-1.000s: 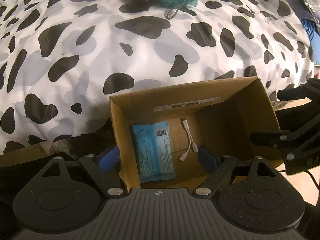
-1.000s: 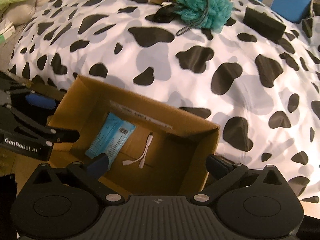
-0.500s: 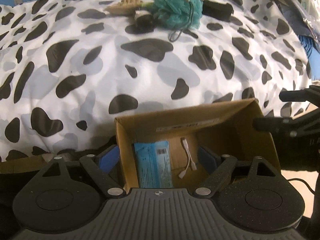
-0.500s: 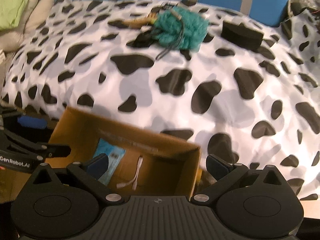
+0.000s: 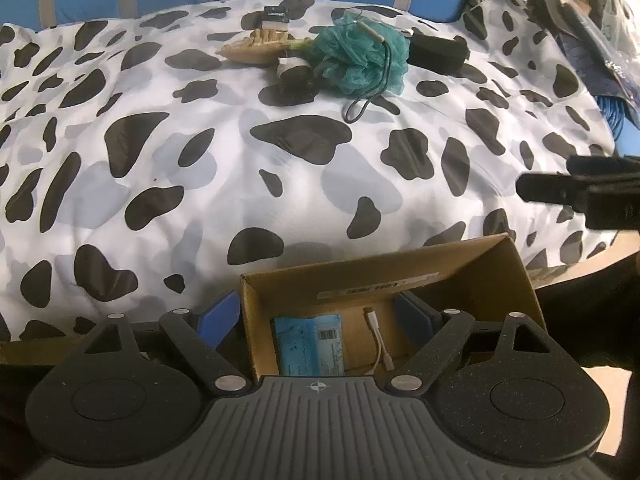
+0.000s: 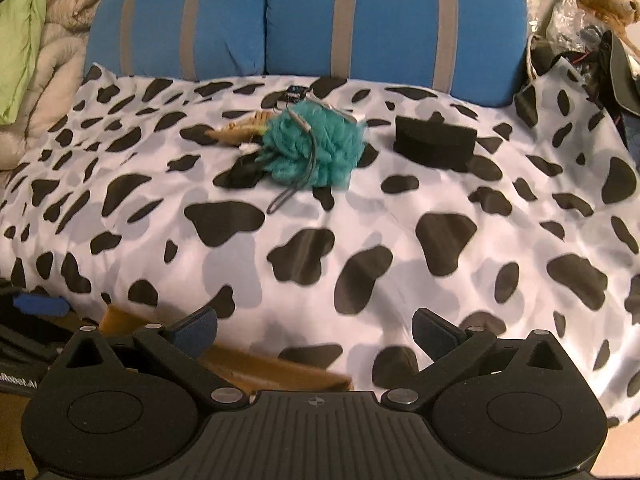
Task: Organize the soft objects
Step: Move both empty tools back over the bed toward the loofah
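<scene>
- Here, left gripper (image 5: 316, 316): jaws apart, nothing between the pads; 1 blue pad sits outside the left wall of the cardboard box (image 5: 516, 276), the other inside it.
- Box stands open at the near edge of the cow-print bedspread (image 5: 200, 184). Inside: a blue packet (image 5: 310, 346) lying flat, and a white adapter cable (image 5: 378, 340) beside it. The near part of the box floor is hidden behind the gripper body.
- Right gripper (image 6: 316, 330): jaws apart, empty, over the bedspread's front edge. In the right wrist view only a blurred strip of the box rim shows; its contents are cut off.
- Teal bath pouf (image 6: 316, 148) lies at the far side of the bedspread, well apart from both grippers, a grey cord draped over it.
- Touching the pouf's left side: a tan object (image 5: 260, 46), shape hard to make out, and a small dark item (image 5: 294, 70) partly tucked under.
- Black block (image 6: 434, 142) just right of the pouf, apart from it.
- Small black-and-white item (image 5: 275, 18) behind the tan object; too small to identify.
- Blue striped cushions (image 6: 392, 20) along the back.
- Right edge: dark clutter, indistinct.
</scene>
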The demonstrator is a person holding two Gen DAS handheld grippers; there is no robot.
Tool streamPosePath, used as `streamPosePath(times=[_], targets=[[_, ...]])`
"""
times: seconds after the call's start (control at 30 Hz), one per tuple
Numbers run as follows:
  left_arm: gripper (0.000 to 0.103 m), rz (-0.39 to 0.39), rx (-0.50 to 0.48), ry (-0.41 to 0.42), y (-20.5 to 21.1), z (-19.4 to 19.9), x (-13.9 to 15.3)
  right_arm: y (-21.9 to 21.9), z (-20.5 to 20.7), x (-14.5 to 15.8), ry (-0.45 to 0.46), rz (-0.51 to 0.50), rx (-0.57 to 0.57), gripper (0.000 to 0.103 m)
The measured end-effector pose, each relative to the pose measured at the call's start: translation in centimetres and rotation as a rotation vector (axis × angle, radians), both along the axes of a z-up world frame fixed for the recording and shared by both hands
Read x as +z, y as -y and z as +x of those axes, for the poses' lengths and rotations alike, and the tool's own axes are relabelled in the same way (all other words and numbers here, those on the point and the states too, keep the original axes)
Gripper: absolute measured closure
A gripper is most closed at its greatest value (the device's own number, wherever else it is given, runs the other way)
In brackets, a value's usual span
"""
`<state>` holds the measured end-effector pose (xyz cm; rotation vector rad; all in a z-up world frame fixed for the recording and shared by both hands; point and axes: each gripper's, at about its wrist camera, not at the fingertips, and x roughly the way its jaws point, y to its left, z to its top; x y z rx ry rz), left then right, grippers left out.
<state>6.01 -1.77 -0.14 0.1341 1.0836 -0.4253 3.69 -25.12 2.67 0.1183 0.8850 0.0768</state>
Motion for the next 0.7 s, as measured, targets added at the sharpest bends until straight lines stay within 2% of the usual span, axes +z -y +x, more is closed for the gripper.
streamPosePath(times=[0.17,0.3,0.7], targets=[[0.018,0.007,-0.02,0.056,0.3,0.8,0.9,0.5,1.0,1.1,0.076,0.012,0.011,0.0],[0.018,-0.001,0.005,0.074,0.0,2.1,1.1,0.7,2.4,1.6,0.124,0.013,0.042,0.0],[0.018,-0.042,0.03,0.162,-0.1,6.6,1.8,1.6,6.0,1.4,0.179,0.029,0.085,0.001]])
